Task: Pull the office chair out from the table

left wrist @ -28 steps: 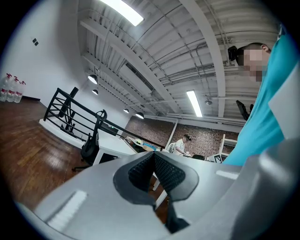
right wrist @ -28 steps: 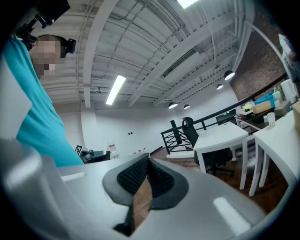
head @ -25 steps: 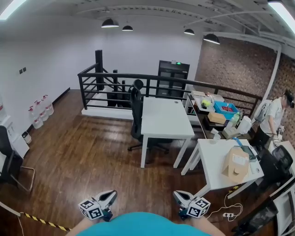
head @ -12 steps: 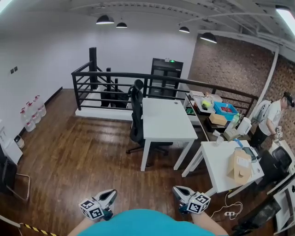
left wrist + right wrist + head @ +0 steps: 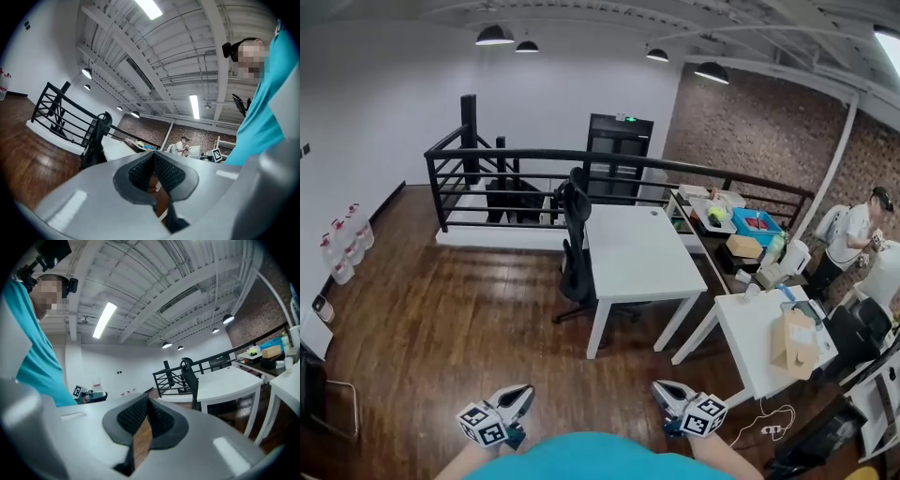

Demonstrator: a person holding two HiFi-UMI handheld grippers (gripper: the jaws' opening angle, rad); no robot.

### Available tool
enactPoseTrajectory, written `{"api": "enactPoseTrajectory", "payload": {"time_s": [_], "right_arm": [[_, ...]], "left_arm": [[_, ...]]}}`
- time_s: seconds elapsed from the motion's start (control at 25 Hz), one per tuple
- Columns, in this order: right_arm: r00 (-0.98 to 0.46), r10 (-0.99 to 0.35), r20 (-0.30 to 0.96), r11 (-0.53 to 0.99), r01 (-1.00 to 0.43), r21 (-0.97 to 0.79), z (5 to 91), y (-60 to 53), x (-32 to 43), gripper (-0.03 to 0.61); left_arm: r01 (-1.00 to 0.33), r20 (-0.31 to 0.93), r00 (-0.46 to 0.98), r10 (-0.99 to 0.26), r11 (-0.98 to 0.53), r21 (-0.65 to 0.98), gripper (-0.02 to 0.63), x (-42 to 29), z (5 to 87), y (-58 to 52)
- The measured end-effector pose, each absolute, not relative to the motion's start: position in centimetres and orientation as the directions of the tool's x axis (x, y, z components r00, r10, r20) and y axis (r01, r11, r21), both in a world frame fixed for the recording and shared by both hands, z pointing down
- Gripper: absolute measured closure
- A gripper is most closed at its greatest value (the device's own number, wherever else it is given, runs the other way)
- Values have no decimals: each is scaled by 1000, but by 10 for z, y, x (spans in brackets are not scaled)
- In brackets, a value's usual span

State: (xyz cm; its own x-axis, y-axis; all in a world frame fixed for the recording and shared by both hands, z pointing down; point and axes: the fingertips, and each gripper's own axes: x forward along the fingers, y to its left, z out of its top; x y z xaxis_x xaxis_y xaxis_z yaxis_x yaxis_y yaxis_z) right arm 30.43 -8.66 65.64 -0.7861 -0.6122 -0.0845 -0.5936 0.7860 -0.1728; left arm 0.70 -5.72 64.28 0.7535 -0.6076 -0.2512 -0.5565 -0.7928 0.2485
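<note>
A black office chair is tucked against the left side of a white table in the middle of the room; it also shows as the chair in the left gripper view and the chair in the right gripper view. My left gripper and right gripper are at the bottom of the head view, well short of the chair. Both are shut with nothing between their pads. Their tips read the same up close: left gripper, right gripper.
A black railing runs behind the table. A second white table with a cardboard box stands at the right, near a cluttered shelf and a person. Water bottles line the left wall. A cable lies on the wood floor.
The view has advanced toward the table and chair, which sit slightly larger and nearer. The striped floor tape and black chair at lower left have slid out of view. Both grippers stay shut.
</note>
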Motion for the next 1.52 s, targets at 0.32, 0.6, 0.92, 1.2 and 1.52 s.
{"api": "enactPoseTrajectory", "payload": {"time_s": [0.32,0.6,0.92,1.2,1.52], "right_arm": [[-800,-590,-113,804,-568,-174,660,-214,338,578],[-874,-469,-129,882,-455,-123,652,-339,383,578],[-901,-414,-129,909,-402,-108,670,-455,394,578],[-865,-486,-128,874,-478,-84,655,-527,327,578],[-744,-649,-158,760,-641,-106,646,-596,270,578]], "left_arm": [[-609,-222,708,-670,-740,286,588,32,660,-170],[-676,-227,659,-717,-698,237,588,99,640,-266],[-714,-202,617,-761,-649,264,588,125,661,-369],[-687,-258,632,-731,-682,251,588,35,652,-458],[-558,-228,773,-591,-806,198,591,-33,643,-546]]}}
